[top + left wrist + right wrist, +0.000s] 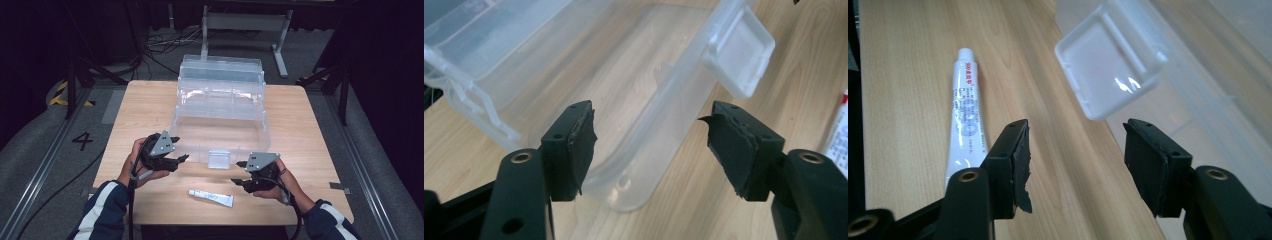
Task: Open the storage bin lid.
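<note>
High view: a clear plastic tiered storage box [220, 107] is standing open at the middle of the wooden table [310, 135], its trays stepping back toward the far edge and its white latch flap [219, 158] hanging at the middle of the near wall. A white tube [211, 198] is lying flat on the table nearer the person than the box, between the two hands and apart from both. The left gripper [182, 159] is hovering just beside the near-left corner of the box, its jaws pointing toward the latch and standing apart with nothing between them. The left gripper view is showing that rounded corner [634, 185] beyond the spread jaws, untouched by the pads, with the latch flap [739, 55] farther off. The right gripper [239, 173] is hanging near the latch on its other side, above bare table, its jaws likewise spread and holding nothing. The right gripper view is showing the tube [964, 107] lying beyond one jaw and the latch flap [1110, 65] ahead of the gap. Sleeves of dark blue with white stripes are entering from the bottom edge. Grey floor with cables is surrounding the table.
</note>
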Demonstrator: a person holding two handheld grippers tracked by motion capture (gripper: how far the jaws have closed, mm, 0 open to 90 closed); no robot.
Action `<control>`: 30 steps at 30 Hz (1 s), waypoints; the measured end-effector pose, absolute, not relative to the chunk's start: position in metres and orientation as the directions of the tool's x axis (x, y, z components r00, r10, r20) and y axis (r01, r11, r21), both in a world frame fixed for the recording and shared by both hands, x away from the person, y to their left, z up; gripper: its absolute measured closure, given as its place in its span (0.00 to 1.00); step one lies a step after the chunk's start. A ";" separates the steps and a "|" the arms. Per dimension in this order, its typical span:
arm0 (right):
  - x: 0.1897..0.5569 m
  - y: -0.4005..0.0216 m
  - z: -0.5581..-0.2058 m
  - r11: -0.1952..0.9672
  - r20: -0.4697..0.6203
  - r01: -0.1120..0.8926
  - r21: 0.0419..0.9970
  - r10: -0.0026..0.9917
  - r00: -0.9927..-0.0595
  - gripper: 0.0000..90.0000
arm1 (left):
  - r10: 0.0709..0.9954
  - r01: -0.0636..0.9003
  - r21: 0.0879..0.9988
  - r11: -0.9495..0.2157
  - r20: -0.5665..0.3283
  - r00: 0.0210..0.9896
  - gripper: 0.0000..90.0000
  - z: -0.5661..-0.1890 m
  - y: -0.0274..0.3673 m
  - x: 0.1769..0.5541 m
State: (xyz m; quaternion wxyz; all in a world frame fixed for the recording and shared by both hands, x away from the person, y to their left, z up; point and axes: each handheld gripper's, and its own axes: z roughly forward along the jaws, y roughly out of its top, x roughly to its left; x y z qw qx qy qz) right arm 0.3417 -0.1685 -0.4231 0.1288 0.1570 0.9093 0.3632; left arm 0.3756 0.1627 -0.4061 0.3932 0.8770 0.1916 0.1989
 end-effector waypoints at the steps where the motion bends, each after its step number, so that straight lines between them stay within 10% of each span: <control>1: 0.342 -0.168 -0.423 0.687 -0.120 0.192 0.701 0.379 -0.918 0.48 | 0.497 0.183 0.764 -0.619 0.201 0.844 0.39 -0.406 0.165 0.373; 30: 0.333 -0.106 -0.446 0.812 -0.029 0.152 0.563 0.203 -0.979 0.47 | 0.537 0.371 0.674 -0.639 0.045 0.843 0.28 -0.480 0.220 0.354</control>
